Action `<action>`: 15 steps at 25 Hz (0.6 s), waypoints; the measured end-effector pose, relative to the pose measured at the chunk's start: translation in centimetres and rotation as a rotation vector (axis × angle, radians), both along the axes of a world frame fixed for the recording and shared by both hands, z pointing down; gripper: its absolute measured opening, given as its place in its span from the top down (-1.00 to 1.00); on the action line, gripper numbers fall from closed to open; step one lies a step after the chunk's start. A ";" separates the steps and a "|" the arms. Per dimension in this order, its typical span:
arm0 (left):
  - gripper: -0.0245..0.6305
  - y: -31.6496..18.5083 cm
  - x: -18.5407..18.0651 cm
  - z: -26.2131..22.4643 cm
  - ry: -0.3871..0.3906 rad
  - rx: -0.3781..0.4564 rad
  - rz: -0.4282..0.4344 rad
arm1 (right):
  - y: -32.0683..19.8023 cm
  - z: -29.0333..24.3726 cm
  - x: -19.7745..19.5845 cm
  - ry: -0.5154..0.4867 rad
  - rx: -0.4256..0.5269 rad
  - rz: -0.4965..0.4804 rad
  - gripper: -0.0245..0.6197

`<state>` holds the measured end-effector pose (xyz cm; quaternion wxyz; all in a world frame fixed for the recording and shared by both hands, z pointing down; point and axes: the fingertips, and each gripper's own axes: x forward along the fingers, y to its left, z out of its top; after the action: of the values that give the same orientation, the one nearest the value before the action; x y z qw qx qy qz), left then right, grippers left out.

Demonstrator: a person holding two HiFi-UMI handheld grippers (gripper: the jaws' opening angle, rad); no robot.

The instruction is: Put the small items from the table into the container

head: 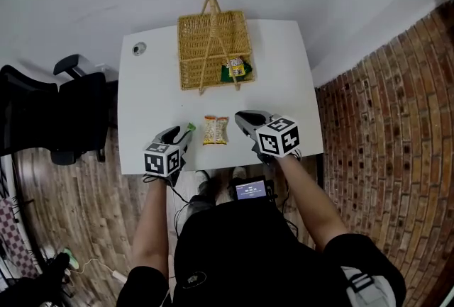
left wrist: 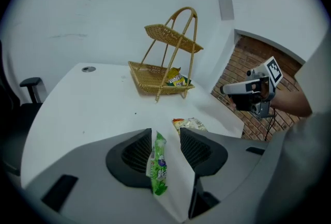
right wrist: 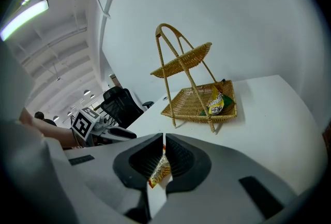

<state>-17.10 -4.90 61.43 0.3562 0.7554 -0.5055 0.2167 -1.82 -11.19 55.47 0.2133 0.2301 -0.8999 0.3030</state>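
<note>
A green packet [head: 190, 127] [left wrist: 158, 163] lies on the white table [head: 149, 100] between the jaws of my left gripper [head: 183, 132] [left wrist: 165, 137]. The jaws stand open; the packet leans by the left one and is apart from the right one. An orange-yellow snack packet [head: 216, 130] [left wrist: 190, 124] [right wrist: 159, 170] lies flat just right of it. My right gripper [head: 239, 116] [right wrist: 164, 145] is shut and empty, close to the right of that packet. The wicker basket [head: 186, 50] [left wrist: 139, 70] [right wrist: 181, 109] stands at the far edge with a yellow-green packet [head: 236, 68] [left wrist: 177, 79] [right wrist: 216, 103] in it.
A black office chair [head: 42, 114] stands left of the table. A round cable grommet [head: 139, 48] sits in the table's far left corner. A brick wall [head: 397, 121] runs along the right. A small screen [head: 252, 189] hangs at the person's waist.
</note>
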 end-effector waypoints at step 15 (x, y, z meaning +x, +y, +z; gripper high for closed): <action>0.37 0.1 0.7 4.9 -0.169 -0.161 0.093 | -1.1 0.7 -0.7 0.007 -0.013 -0.029 0.85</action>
<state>-16.41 -4.82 66.30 0.3617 0.7260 -0.4790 0.3357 -2.47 -12.27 56.18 0.2222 0.2165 -0.9004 0.3049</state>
